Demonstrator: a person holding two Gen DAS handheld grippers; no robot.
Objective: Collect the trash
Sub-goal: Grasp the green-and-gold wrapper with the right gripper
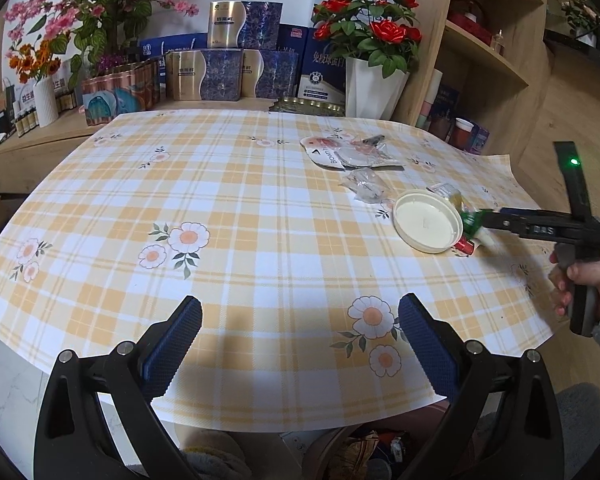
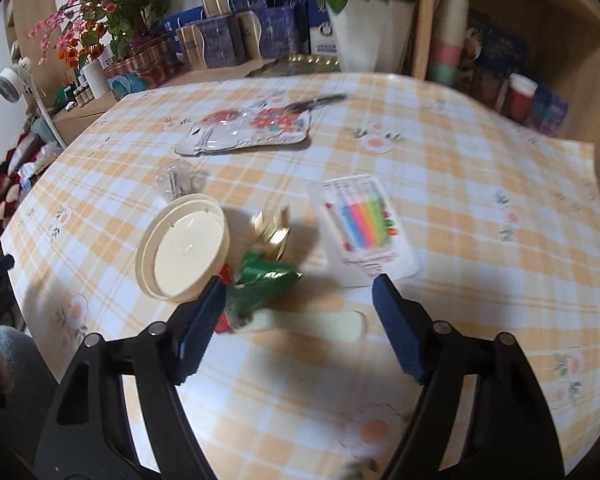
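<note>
Tongs on the right point(image 2: 298, 300) stand parted, gripping nothing, left pad point(image 2: 202, 320) touching a crumpled green foil wrapper point(image 2: 266, 280) on the checked worktop point(image 2: 480, 240), long axis toward two o'clock. Left tongs point(image 1: 300, 344) gape wide, empty.

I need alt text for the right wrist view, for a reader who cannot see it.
The open right gripper reaches toward a crumpled green wrapper on a yellow checked tablecloth. Nearby lie a cream round lid, a pack of coloured candles and a flat flowered package.
</note>
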